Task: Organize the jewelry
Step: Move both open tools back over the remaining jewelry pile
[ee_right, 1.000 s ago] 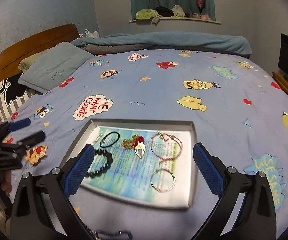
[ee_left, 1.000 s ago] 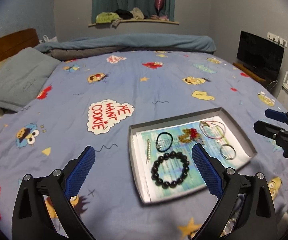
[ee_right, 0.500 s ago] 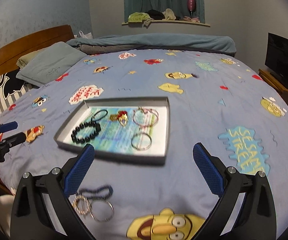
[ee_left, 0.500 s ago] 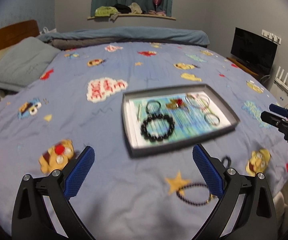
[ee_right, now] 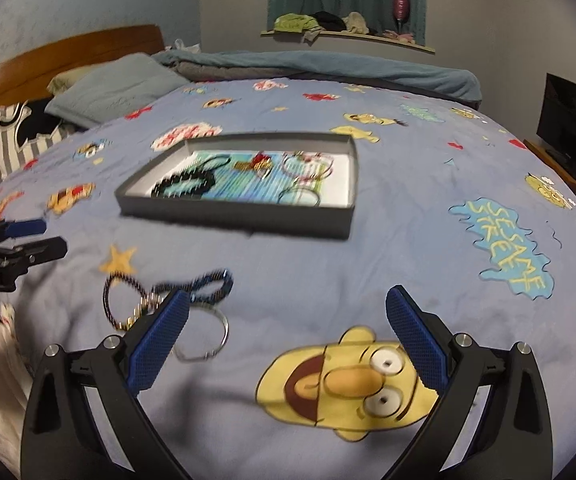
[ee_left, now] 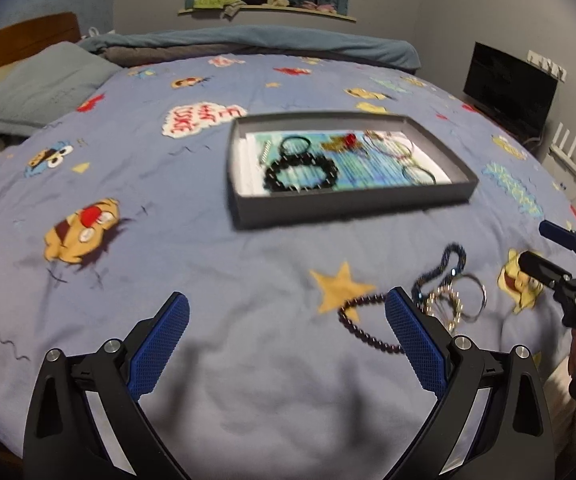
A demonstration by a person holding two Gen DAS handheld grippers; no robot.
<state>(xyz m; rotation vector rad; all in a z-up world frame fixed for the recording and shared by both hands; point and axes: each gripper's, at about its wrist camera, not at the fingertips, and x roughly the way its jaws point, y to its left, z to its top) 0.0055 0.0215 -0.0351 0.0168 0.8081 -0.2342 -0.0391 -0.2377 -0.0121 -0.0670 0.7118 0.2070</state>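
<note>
Left wrist view: my left claw (ee_left: pixel 286 322) is spread wide and empty over the blue cartoon-print bedsheet (ee_left: pixel 208 264); the shallow grey cardboard tray (ee_left: pixel 352 200) ahead already holds a chunky black bead bracelet (ee_left: pixel 300 172) among other blurred pieces, while a dark bead strand (ee_left: pixel 364 330), a blue braided cord (ee_left: pixel 446 268) and thin metal bangles (ee_left: pixel 460 304) lie loose nearer me. Right wrist view: my right claw (ee_right: pixel 286 320) is also wide open and empty, the loose pile just beside its left finger, so I judge the task partly done.

"sesame street" on bedsheet (ee_right: pixel 328 280)
</note>
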